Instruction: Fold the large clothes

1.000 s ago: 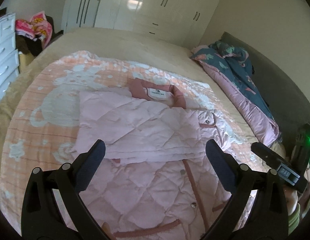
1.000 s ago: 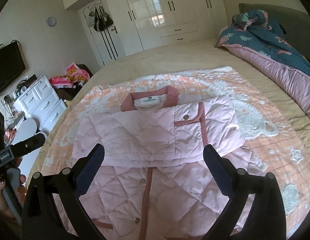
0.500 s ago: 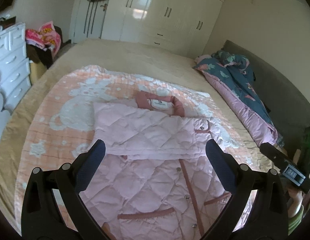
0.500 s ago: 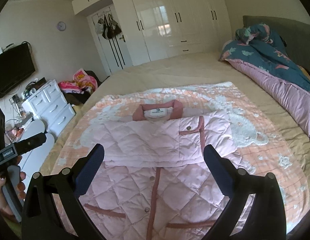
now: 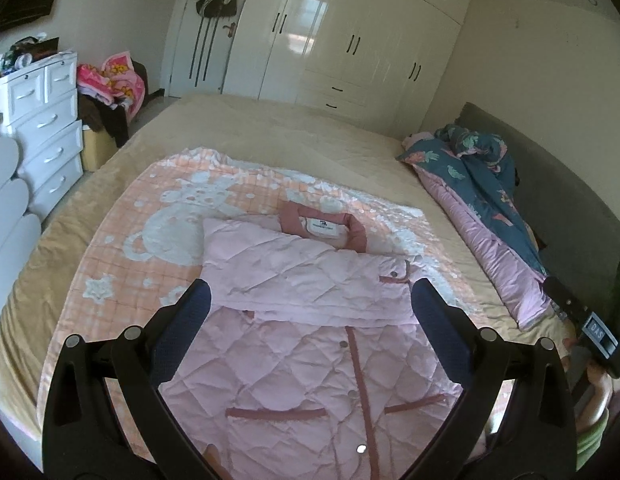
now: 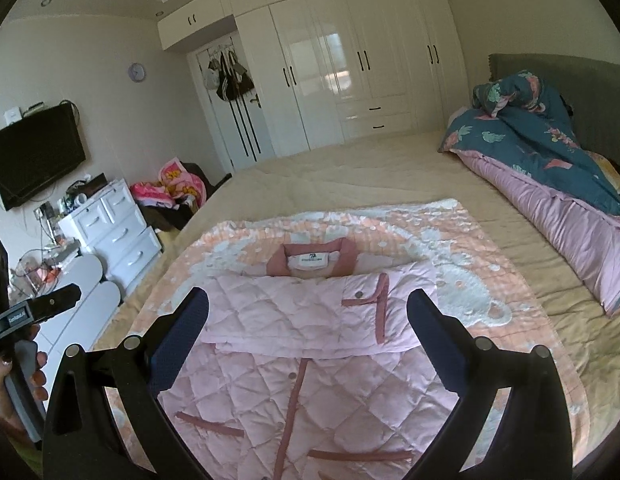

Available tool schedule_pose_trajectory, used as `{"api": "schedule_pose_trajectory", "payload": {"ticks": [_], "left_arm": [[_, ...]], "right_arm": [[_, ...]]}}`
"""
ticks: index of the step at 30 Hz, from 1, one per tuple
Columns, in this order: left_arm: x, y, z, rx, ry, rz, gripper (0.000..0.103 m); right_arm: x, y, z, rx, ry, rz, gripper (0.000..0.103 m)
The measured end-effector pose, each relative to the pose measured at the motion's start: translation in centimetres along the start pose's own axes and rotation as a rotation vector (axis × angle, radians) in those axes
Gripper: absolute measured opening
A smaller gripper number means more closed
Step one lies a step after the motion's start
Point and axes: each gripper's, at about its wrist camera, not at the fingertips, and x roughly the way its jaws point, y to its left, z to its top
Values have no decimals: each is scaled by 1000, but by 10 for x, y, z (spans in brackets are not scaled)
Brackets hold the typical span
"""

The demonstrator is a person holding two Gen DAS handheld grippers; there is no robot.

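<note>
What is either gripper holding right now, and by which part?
Nothing. The left gripper and the right gripper are both open above the pink jacket, clamping no fabric.

— What do the tools look like?

— The left gripper [image 5: 307,304] and the right gripper [image 6: 307,306] match: matte black angular frames, round silver screws on the arms, fingers [image 5: 181,330] padded dark navy.

— And the person?

— At 9 o'clock in the right view, a hand [image 6: 13,384] with dark-painted nails (the handle is grey, with a white label).
</note>
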Motion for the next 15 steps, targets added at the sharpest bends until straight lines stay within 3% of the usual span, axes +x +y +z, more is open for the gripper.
{"api": "schedule_pose_trajectory", "payload": {"ticks": [10, 15], "left_arm": [[8, -15, -5, -13, 8, 33, 94], [14, -20, -15, 1, 25, 46, 94]], "right_arm": [[8, -23, 2, 14, 10, 34, 99], [7, -38, -8, 11, 21, 7, 99]]}}
